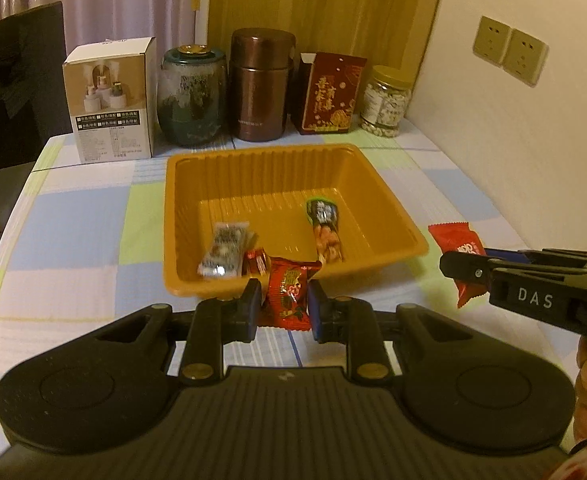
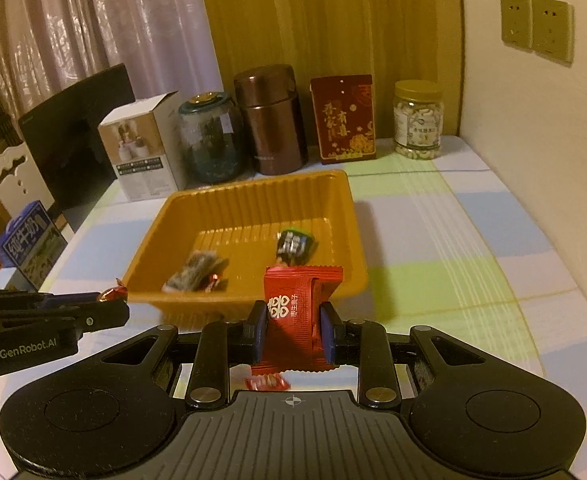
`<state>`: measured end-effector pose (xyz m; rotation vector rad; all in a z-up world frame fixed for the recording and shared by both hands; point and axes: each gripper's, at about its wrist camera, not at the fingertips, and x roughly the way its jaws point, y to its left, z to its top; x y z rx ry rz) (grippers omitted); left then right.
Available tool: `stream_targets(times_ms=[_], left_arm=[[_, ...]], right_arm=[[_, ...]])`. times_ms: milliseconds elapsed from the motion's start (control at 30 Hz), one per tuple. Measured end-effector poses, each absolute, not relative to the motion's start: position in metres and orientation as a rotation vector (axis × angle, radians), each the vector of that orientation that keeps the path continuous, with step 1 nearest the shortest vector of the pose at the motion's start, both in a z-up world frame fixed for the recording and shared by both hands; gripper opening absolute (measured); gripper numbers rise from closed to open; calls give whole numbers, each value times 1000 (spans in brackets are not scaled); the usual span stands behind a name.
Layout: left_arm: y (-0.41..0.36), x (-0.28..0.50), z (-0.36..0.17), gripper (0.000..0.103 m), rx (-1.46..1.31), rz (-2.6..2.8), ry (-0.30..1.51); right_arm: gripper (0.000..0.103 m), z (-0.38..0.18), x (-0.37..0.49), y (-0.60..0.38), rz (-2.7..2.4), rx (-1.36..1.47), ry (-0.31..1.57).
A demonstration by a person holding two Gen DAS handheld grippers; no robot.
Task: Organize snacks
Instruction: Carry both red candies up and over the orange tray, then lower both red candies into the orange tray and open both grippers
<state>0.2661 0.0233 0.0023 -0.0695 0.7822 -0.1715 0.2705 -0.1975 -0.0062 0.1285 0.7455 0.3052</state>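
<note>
Low in the left wrist view, the left gripper pinches a dark red candy wrapper between its pads. In the right wrist view, the right gripper clamps a bright red snack packet (white characters on its front). Just beyond both, mid-frame, the orange tray holds a few wrapped snacks on the checked tablecloth. Jars and boxes line the far edge.

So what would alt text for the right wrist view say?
The right gripper holds a red snack packet just short of an orange tray with three snacks inside. The left gripper, at left, holds a red candy.
</note>
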Motion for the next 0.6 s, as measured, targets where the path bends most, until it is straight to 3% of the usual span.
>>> stream_targets(times_ms=[600], left_arm=[[33,350,-8,22,-91,-136,770]], right_arm=[[28,-10,361,-181,319,169,768]])
